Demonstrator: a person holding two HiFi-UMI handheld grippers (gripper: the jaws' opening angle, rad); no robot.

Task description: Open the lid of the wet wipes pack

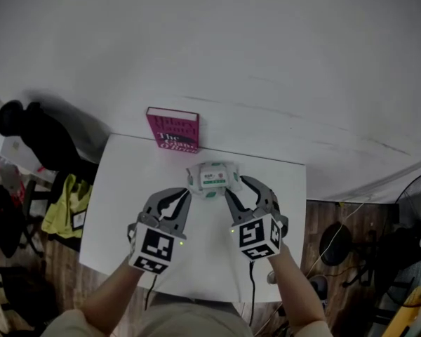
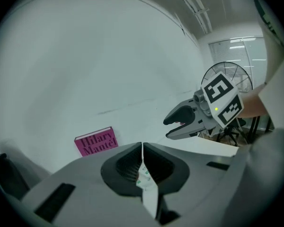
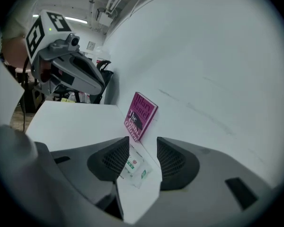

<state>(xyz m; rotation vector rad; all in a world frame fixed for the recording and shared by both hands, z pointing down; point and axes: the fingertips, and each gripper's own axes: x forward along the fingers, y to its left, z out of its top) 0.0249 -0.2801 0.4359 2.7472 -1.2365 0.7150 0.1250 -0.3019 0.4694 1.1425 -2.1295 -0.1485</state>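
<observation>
Two grippers flank the wet wipes pack [image 1: 212,178], which lies flat on the white table [image 1: 126,188] near its far edge, just in front of a pink book [image 1: 172,130] that stands against the wall. The left gripper [image 1: 186,192] has its jaws closed tip to tip right at the pack's left end. In the left gripper view a sliver of the pack [image 2: 144,174] shows through the narrow slit below the meeting tips, but whether the jaws pinch it cannot be told. The right gripper [image 1: 236,185] has its jaws spread apart at the pack's right end, holding nothing. In the right gripper view the pack [image 3: 135,167] sits on the table in the gap, nearer the left-hand pad, with the book [image 3: 141,115] beyond it. Each gripper shows in the other's view, the right [image 2: 169,128] and the left [image 3: 102,86] both raised above the tabletop.
</observation>
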